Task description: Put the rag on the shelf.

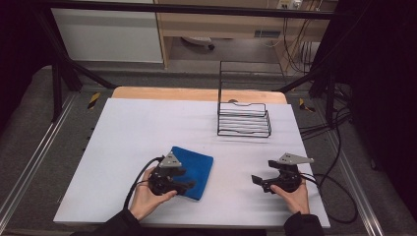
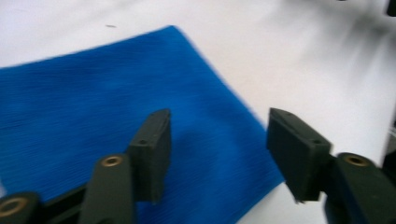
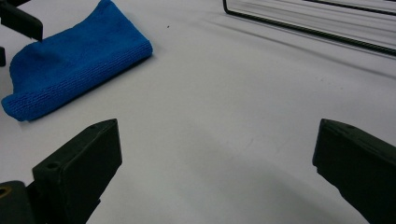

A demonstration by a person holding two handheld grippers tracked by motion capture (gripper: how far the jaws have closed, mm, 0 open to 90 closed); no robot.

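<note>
Presently, counts:
Cloth: one blue cloth point(image 1: 194, 167), folded, near the table's point(image 1: 123, 142) front edge.
Rack: one wire rack point(image 1: 244, 120), back-right.
Grippers: two; left gripper point(image 2: 217, 154) parted over the cloth, gripping nothing; right gripper point(image 3: 217, 172) wide, empty.

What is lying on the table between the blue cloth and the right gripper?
Nothing: in the high view, bare white table separates the blue cloth from the right gripper. The right gripper view shows the same bare stretch.

No legible txt — no labels, brands, nos. or signs anywhere.

Dim surroundings, evenly lit table (slight motion blur).
</note>
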